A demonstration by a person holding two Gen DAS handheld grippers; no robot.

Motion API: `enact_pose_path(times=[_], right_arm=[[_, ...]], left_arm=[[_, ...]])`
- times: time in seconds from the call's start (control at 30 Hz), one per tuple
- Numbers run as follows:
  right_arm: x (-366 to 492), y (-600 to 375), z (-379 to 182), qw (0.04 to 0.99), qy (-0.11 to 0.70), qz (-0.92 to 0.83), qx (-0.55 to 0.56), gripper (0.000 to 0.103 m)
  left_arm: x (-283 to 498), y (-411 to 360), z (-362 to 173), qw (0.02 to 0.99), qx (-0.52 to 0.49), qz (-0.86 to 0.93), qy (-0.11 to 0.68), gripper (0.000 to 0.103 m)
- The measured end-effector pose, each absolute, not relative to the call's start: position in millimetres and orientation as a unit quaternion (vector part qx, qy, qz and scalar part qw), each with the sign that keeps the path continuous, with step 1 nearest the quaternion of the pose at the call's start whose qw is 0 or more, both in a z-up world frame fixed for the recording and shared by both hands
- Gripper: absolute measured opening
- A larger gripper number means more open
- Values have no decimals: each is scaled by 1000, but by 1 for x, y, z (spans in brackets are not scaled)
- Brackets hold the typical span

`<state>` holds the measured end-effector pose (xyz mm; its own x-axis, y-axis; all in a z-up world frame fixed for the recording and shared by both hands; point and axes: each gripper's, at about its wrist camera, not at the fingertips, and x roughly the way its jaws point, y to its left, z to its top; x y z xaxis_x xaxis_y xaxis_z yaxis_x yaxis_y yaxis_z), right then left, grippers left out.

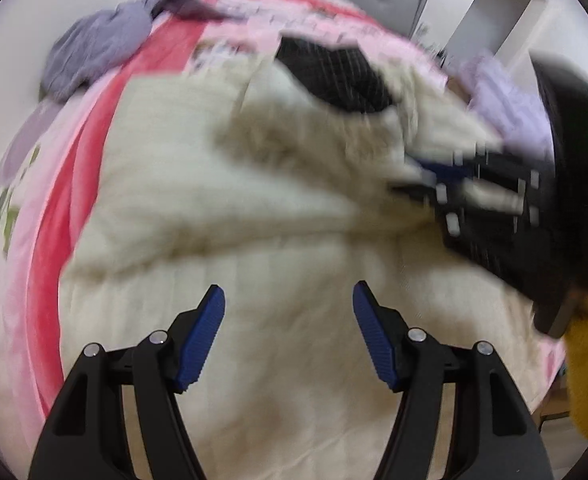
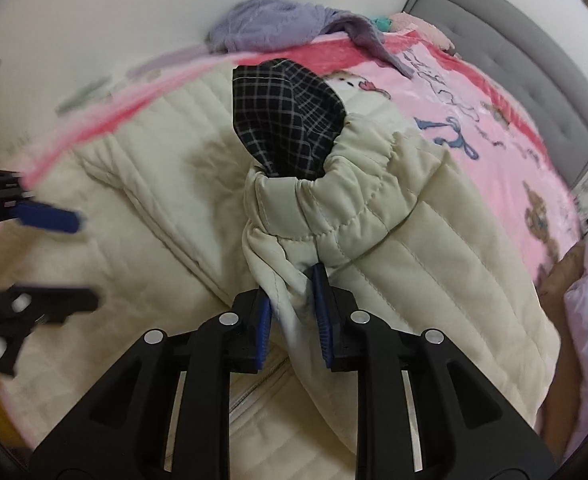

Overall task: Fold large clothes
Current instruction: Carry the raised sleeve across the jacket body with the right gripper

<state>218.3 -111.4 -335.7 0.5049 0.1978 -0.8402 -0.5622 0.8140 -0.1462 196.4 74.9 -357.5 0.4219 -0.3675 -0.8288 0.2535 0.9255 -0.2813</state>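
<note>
A large cream quilted jacket (image 2: 434,240) lies spread across a bed covered with a pink blanket (image 2: 474,92) printed with cartoon figures. My right gripper (image 2: 292,312) is clenched on a bunched fold of the jacket just below its gathered cuff or hem edge, the blue pads (image 2: 321,312) pressing cream fabric from both sides. That gathered edge stands up in front of my right fingers, and the jacket's black lining with a thin white check (image 2: 290,120) shows in the opening above it. My left gripper (image 1: 289,332) hovers over a flat stretch of the jacket with its blue-padded fingers (image 1: 202,344) spread wide apart and nothing between them. From the left wrist camera, which is blurred, my right gripper (image 1: 446,176) shows at the right side, gripping the cream fabric. At the far end of the bed, a crumpled grey-purple garment (image 2: 270,24) sits on the blanket near the white wall, well apart from the jacket. A grey padded headboard (image 2: 514,48) runs along the bed's far right side
</note>
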Motion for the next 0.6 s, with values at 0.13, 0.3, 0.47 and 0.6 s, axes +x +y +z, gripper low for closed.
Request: enact_pose_path(times=[0.13, 0.3, 0.47, 0.6], right_arm=[[208, -145, -311, 856, 440, 235, -138, 27], [187, -159, -308, 865, 416, 260, -105, 88], [177, -158, -319, 868, 404, 265, -114, 81], [153, -169, -309, 886, 382, 230, -124, 82]], left_arm=[[227, 63, -336, 854, -92, -212, 467, 72], [256, 31, -330, 840, -89, -281, 455, 72], [274, 20, -344, 791, -134, -331, 497, 72], [278, 13, -355, 763, -174, -343, 519, 72]])
